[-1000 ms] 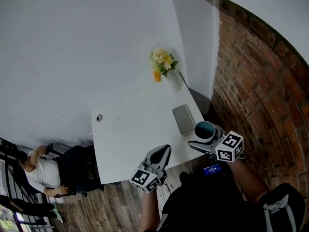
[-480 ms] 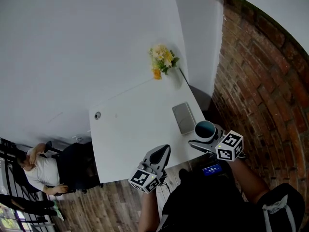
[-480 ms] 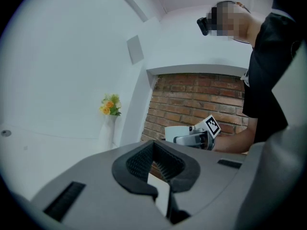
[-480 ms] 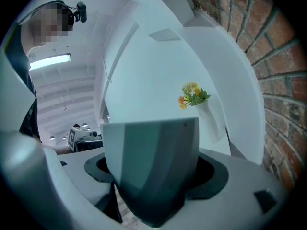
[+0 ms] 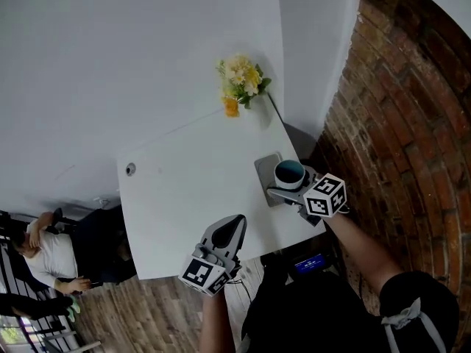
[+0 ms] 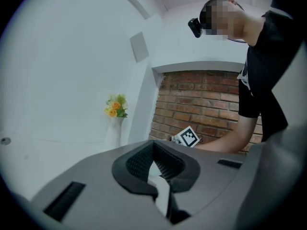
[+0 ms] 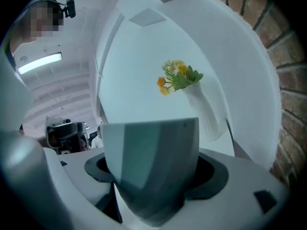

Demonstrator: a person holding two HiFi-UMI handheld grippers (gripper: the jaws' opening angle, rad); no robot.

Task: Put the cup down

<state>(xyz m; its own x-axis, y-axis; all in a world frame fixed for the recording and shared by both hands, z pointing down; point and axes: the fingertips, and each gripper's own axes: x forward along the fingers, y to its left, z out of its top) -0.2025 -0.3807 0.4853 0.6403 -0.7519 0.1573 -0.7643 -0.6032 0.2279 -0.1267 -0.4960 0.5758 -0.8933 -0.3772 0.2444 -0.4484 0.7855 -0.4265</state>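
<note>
A pale cup [image 5: 288, 174] with a teal-blue inside sits between the jaws of my right gripper [image 5: 283, 186], which is shut on it. It hangs over the grey tray [image 5: 266, 179] near the right edge of the white table [image 5: 191, 190]. In the right gripper view the cup [image 7: 151, 162] fills the middle, its grey-green wall pressed between the dark pads. My left gripper [image 5: 229, 230] hovers at the table's near edge, jaws shut and empty. In the left gripper view the pads [image 6: 139, 163] meet with nothing between them.
A white vase of yellow and orange flowers [image 5: 239, 83] stands at the table's far right corner. A small round cable hole [image 5: 130, 169] lies at the far left. A brick wall [image 5: 397, 123] runs along the right. A seated person [image 5: 51, 252] is at the lower left.
My right gripper has carried the cup up and left, from beyond the table's right edge to above the grey tray. The left gripper shifted slightly left.
</note>
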